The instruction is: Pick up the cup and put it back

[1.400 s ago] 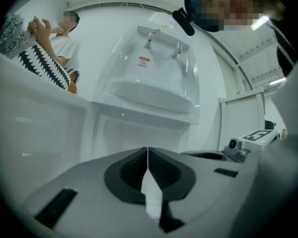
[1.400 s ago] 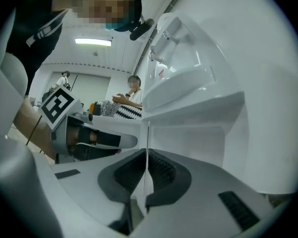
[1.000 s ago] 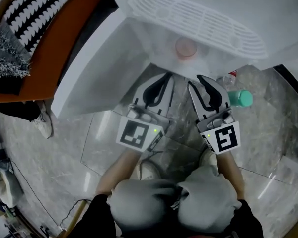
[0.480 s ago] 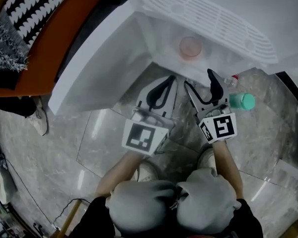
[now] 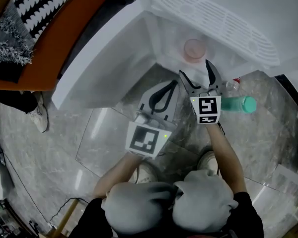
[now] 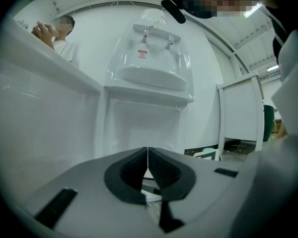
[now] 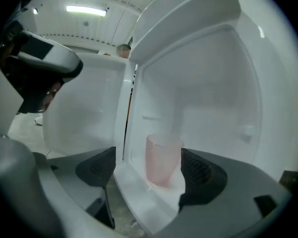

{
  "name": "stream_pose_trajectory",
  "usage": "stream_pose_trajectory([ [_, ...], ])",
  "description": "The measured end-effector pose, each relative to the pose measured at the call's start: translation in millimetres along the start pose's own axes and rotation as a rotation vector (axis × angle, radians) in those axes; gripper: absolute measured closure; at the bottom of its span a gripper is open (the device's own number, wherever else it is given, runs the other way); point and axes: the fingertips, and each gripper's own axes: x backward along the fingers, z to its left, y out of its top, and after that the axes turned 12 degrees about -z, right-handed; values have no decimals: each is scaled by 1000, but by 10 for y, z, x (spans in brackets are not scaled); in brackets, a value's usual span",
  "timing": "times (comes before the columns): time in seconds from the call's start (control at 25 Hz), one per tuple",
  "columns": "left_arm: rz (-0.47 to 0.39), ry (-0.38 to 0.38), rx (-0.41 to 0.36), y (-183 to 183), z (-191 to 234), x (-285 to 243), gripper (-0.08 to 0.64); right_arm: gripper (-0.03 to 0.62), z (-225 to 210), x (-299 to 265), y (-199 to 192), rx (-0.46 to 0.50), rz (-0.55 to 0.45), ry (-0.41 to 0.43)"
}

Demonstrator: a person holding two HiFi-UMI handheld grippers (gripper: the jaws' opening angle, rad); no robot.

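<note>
A pale pink translucent cup stands upright on the white shelf inside the open white cabinet. In the right gripper view the cup shows straight ahead, framed by the two dark pads. My right gripper points at it from just in front of the shelf edge. Its jaws have just been opening and now stand wide, with nothing pressed between them; the cup is a little beyond the tips. My left gripper hangs lower and to the left, its jaws shut on nothing.
The cabinet's white door stands open at the left. A perforated white panel tops the cabinet. A teal bottle and a clear bottle lie on the marble floor at the right. An orange surface is at the far left.
My right gripper has moved forward toward the cup's shelf and its jaws have spread from nearly shut to wide. The left gripper has barely shifted.
</note>
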Motion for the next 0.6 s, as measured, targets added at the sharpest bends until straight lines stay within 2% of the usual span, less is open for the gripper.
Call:
stream_pose_trajectory([
  [0.28, 42, -12, 14, -83, -22, 61, 546, 192, -222, -256, -171, -79, 16, -71],
  [0.6, 51, -6, 20, -112, 39, 146, 546, 192, -329, -544, -231, -104, 4, -95],
])
